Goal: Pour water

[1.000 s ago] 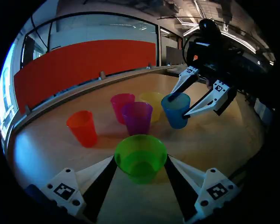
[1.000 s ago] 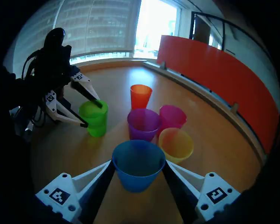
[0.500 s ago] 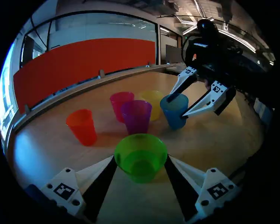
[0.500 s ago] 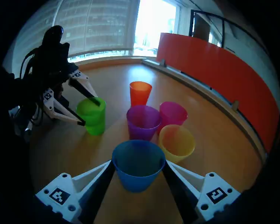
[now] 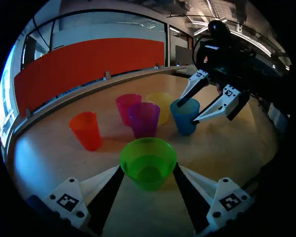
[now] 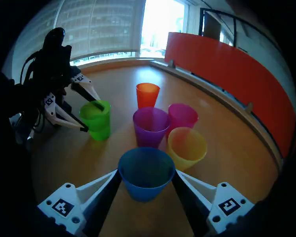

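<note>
Green cup [image 5: 148,158]: upright, clamped in left tool [image 5: 148,168], at counter [image 5: 227,150].
Blue cup [image 6: 146,181]: upright, clamped in right tool [image 6: 146,173].
Between them: purple cup [image 5: 143,118], 3 others.
Progress: cups gripped; no tilt, pour not begun.

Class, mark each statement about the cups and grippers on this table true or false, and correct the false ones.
1. The left gripper grips the green cup. True.
2. The right gripper grips the yellow cup. False: it grips the blue cup; the yellow cup stands free on the table.
3. Six cups are in view. True.
4. The orange cup lies on its side. False: it stands upright.
5. The purple cup is stacked inside the pink cup. False: they stand side by side.
</note>
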The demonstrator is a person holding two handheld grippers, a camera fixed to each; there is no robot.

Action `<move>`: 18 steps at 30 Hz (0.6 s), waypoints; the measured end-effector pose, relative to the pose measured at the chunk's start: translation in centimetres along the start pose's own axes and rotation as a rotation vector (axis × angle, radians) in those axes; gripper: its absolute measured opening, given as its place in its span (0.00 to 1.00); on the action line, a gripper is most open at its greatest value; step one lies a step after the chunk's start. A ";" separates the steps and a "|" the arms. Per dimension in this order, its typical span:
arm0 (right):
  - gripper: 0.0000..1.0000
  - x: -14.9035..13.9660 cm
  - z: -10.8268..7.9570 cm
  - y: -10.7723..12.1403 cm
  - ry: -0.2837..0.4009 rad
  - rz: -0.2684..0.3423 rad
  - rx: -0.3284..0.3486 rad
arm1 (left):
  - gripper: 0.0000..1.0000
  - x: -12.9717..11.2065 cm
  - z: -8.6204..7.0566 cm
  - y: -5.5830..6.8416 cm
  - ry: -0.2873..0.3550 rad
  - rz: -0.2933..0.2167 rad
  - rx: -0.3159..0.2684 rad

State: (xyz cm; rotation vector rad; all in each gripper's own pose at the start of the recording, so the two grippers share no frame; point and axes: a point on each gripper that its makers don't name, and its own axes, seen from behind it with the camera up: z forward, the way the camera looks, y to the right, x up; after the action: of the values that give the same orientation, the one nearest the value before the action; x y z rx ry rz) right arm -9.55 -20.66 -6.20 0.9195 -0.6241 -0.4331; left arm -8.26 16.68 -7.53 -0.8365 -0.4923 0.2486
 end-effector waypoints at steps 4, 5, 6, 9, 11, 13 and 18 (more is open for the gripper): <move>0.92 -0.2 -0.1 0.0 0.000 0.005 0.001 | 0.88 -0.3 0.0 0.0 -0.011 -0.001 0.001; 0.92 -0.2 -0.1 0.0 0.000 0.006 0.001 | 0.88 -0.4 0.0 0.1 -0.014 0.000 0.002; 0.92 -0.3 -0.1 0.0 0.000 0.008 0.001 | 0.88 -0.4 0.0 0.1 -0.017 0.002 0.003; 0.92 -0.4 -0.2 0.0 -0.001 0.010 0.000 | 0.88 -0.5 -0.1 0.2 -0.025 0.009 0.006; 0.92 -0.5 -0.3 -0.1 -0.001 0.012 -0.001 | 0.87 -0.6 -0.1 0.2 -0.027 0.009 0.007; 0.92 -0.6 -0.4 -0.1 -0.002 0.014 -0.002 | 0.88 -0.6 -0.2 0.2 -0.029 0.006 0.007; 0.92 -1.0 -0.6 -0.2 -0.005 0.024 -0.001 | 0.88 -0.6 -0.3 0.2 -0.033 -0.011 0.005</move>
State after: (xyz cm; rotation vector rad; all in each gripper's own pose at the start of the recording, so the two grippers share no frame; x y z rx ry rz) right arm -9.94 -19.82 -6.97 0.9088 -0.6385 -0.4138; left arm -8.64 16.40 -8.06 -0.8258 -0.5266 0.2534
